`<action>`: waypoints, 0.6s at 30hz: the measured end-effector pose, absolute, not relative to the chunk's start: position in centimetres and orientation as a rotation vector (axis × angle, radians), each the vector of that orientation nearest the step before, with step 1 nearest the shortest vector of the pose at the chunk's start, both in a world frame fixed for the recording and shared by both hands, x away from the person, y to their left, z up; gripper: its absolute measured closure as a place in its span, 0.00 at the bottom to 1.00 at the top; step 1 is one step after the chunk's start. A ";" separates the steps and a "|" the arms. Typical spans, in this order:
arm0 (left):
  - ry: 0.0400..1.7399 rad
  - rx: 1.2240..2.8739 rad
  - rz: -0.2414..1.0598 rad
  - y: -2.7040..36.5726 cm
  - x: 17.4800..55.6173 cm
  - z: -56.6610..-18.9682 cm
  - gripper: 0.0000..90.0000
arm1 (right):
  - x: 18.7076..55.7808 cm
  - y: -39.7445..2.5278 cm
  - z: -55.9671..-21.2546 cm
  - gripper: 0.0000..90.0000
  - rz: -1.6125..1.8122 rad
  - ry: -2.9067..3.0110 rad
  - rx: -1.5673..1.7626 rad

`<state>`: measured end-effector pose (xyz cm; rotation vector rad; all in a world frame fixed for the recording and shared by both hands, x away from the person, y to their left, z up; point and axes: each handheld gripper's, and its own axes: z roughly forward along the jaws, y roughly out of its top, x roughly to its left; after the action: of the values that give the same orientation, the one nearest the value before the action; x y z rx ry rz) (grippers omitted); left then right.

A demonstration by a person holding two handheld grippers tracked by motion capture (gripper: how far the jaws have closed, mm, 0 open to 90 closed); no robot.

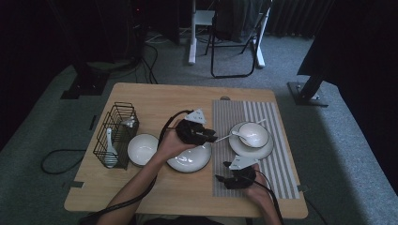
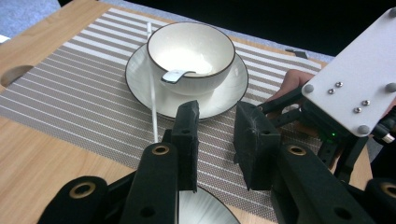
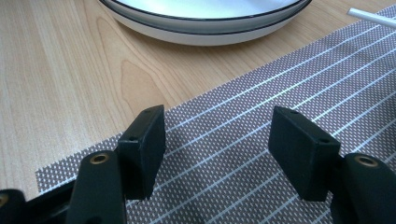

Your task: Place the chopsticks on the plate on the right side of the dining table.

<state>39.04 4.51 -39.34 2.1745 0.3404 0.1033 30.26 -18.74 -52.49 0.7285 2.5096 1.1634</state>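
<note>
Dim light falls on a small wooden table (image 1: 155,101) with a striped placemat (image 1: 277,164) over its right part, grey carpet and a folding chair behind it. A thin white stick (image 2: 152,93), some slim utensil I cannot identify, lies with its far end by the saucer (image 2: 140,88) and its near end just beside the left jaw of the left gripper (image 2: 217,140). That jaw may be touching the stick; I cannot tell from where I stand. The left gripper's jaws are parted with nothing between them, hovering over the near edge of the placemat and the rim of a shallow white plate (image 1: 190,161).

On the saucer sits a white bowl (image 2: 191,56) with a dark rim, and a white spoon (image 2: 175,75) rests inside it with its handle sloping down toward the near side. Saucer and bowl stand on the placemat, beyond the left gripper.

The right gripper (image 3: 217,149) is low over the near part of the placemat, jaws set wide apart and holding nothing; ahead of it lies the shallow white plate on bare wood, touching the mat's edge or just beside it. From above, the right gripper (image 1: 237,176) sits well in front of the saucer.

Further left, a second white bowl (image 1: 142,149) stands beside a black wire basket (image 1: 105,143) holding a white spoon-like utensil (image 1: 109,150).
</note>
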 end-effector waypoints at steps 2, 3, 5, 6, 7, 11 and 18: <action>0.338 2.167 0.109 4.9 38.8 -38.8 0.77 | 30.3 -18.7 -52.5 0.40 1.159 2.511 0.725; 0.337 2.169 0.115 5.0 38.7 -38.7 0.77 | 30.3 -18.7 -52.5 0.40 1.160 2.512 0.725; 0.332 2.174 0.120 5.3 38.4 -38.3 0.76 | 30.3 -18.7 -52.5 0.39 1.158 2.514 0.726; 0.330 2.177 0.126 5.5 38.3 -38.2 0.75 | 30.3 -18.7 -52.5 0.39 1.156 2.514 0.729; 0.323 2.181 0.132 5.7 38.2 -38.0 0.75 | 30.3 -18.7 -52.5 0.39 1.155 2.515 0.730; 0.308 2.175 0.136 6.4 37.8 -37.2 0.74 | 30.3 -18.6 -52.5 0.39 1.153 2.516 0.731; 0.299 2.174 0.142 7.9 37.6 -35.7 0.74 | 30.3 -18.6 -52.5 0.39 1.152 2.517 0.731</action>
<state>37.59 7.90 -35.74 2.1742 0.2986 0.1424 30.29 -18.62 -52.53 0.7313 2.5168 1.1517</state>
